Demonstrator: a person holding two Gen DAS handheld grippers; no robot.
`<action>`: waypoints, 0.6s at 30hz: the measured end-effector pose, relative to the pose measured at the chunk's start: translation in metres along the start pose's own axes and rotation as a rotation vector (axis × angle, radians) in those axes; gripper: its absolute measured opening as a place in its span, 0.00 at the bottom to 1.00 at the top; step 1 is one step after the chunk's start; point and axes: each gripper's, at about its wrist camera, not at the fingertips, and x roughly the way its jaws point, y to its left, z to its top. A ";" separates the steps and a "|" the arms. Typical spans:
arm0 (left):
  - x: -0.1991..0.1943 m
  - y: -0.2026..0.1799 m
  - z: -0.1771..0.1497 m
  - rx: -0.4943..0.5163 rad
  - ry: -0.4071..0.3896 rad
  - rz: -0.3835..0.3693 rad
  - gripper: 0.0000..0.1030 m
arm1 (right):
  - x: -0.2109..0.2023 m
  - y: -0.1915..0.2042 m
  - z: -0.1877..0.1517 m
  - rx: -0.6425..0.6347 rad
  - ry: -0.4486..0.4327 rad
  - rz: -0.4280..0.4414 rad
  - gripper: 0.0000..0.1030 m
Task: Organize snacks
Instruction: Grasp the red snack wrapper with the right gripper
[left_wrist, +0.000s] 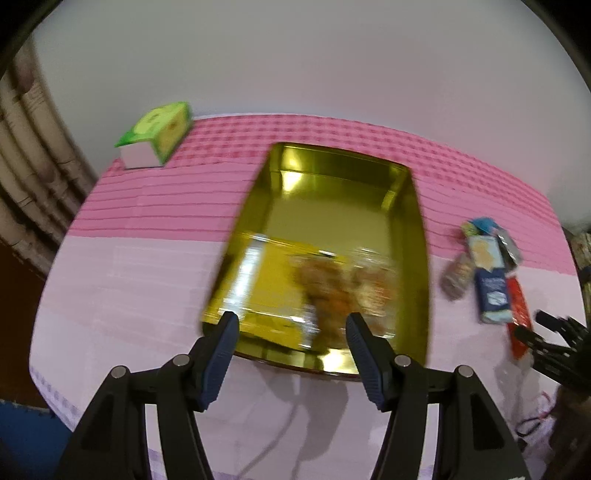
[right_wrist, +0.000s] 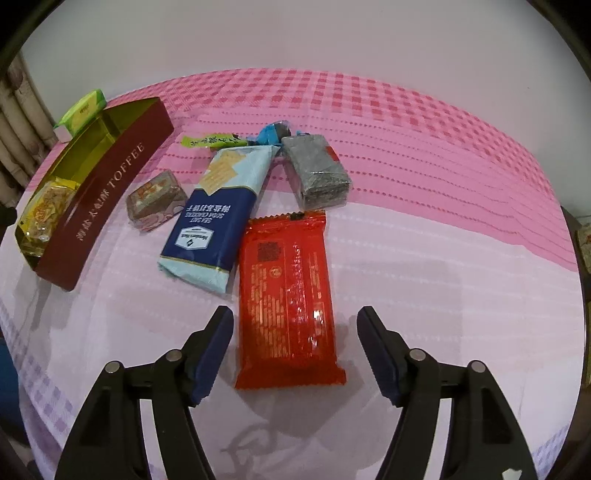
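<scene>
A gold-lined toffee tin (left_wrist: 413, 229) lies open on the table, with blurred yellow and brown snack packs (left_wrist: 325, 291) in its near end. My left gripper (left_wrist: 291, 321) is open and empty above the tin's near rim. In the right wrist view the tin (right_wrist: 110, 184) is dark red outside and stands at the left. My right gripper (right_wrist: 295, 314) is open and empty over a red snack pack (right_wrist: 288, 295), with its fingers on either side of the pack's near end. A blue cracker pack (right_wrist: 218, 218), a small brown pack (right_wrist: 155, 199) and a grey pack (right_wrist: 317, 173) lie beyond.
A green tissue box (left_wrist: 159, 133) stands at the table's far left corner, and it also shows in the right wrist view (right_wrist: 81, 110). A thin green stick pack (right_wrist: 210, 141) and a blue candy wrapper (right_wrist: 273, 133) lie behind the crackers. The pink checked cloth (right_wrist: 406, 129) covers the table.
</scene>
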 end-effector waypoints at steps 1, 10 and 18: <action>0.001 -0.008 -0.001 0.013 0.007 -0.007 0.60 | 0.002 0.001 0.001 -0.001 -0.001 -0.001 0.65; 0.012 -0.099 -0.013 0.148 0.059 -0.097 0.60 | 0.008 -0.002 0.000 -0.006 -0.036 0.033 0.59; 0.031 -0.165 -0.012 0.210 0.100 -0.197 0.60 | -0.001 -0.023 -0.008 0.030 -0.069 0.051 0.39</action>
